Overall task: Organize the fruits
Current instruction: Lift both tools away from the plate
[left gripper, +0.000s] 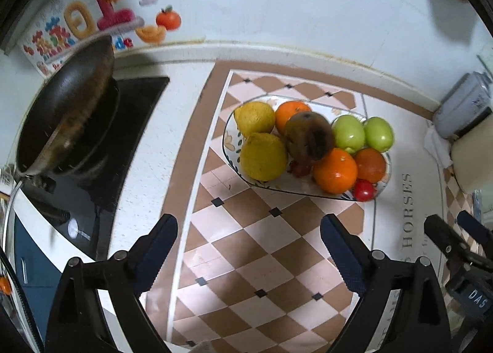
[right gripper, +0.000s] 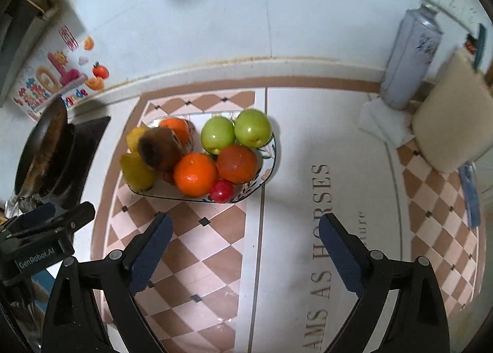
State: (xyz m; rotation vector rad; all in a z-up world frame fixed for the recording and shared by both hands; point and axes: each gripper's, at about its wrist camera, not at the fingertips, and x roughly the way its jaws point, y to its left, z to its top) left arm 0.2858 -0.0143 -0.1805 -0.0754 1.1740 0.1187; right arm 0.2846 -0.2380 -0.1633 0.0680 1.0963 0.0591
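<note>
A patterned white plate [left gripper: 229, 140] [right gripper: 271, 149] on the checkered mat holds a pile of fruit: two yellow lemons [left gripper: 262, 155] [right gripper: 137, 169], oranges [left gripper: 335, 170] [right gripper: 195, 173], two green apples [left gripper: 348, 133] [right gripper: 252, 127], a brown fruit [left gripper: 308, 137] [right gripper: 158, 148] on top and a small red fruit [left gripper: 364, 190] [right gripper: 222, 191]. My left gripper [left gripper: 248, 231] is open and empty, short of the plate's near edge. My right gripper [right gripper: 245, 228] is open and empty, just in front of the plate. Each gripper shows at the edge of the other's view.
A dark wok [left gripper: 67, 106] [right gripper: 43, 146] sits on the black hob at the left. A spray can [right gripper: 409, 57] [left gripper: 462, 103], a folded white cloth [right gripper: 382, 125] and a cream pad [right gripper: 453, 115] stand at the right by the tiled wall.
</note>
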